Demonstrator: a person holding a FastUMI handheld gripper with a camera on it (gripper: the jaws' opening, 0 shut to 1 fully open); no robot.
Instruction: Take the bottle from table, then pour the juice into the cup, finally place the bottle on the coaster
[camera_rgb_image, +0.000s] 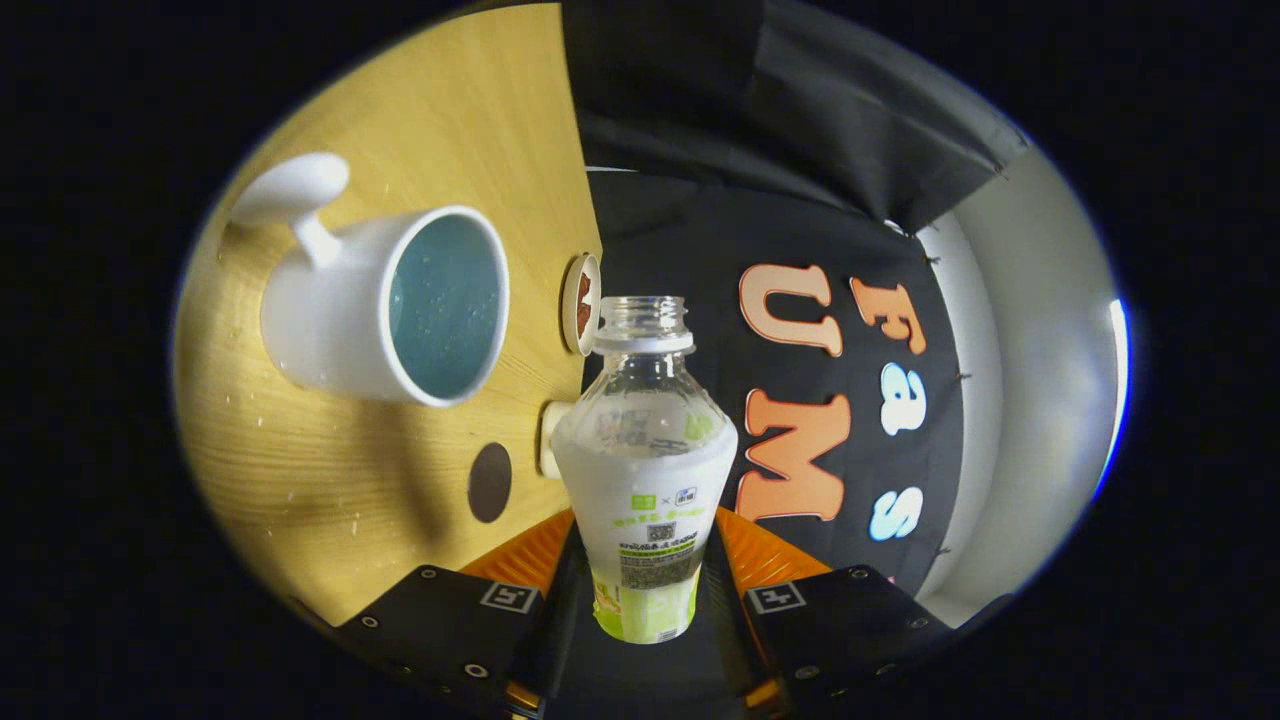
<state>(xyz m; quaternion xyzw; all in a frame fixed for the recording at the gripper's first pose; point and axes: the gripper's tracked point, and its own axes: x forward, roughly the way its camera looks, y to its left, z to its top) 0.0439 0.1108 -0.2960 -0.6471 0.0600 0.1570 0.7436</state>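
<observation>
Against wooden table (330, 480), uncapped bottle (645, 470) clamped between fingers of hand-held gripper (645, 590), cup (385, 305) alongside.

The one fisheye camera rides on the gripper (645, 585) and looks forward along its two fingers, which clamp the bottle (645, 470) close before the lens. The view is rolled sideways: the counter (330, 480) stands like a wall beside the bottle, seen from near.

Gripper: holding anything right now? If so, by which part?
Yes. The gripper is shut on the bottle, one finger on each side of its labelled lower body. The uncapped neck points away from the fingers, beside the white cup.
</observation>
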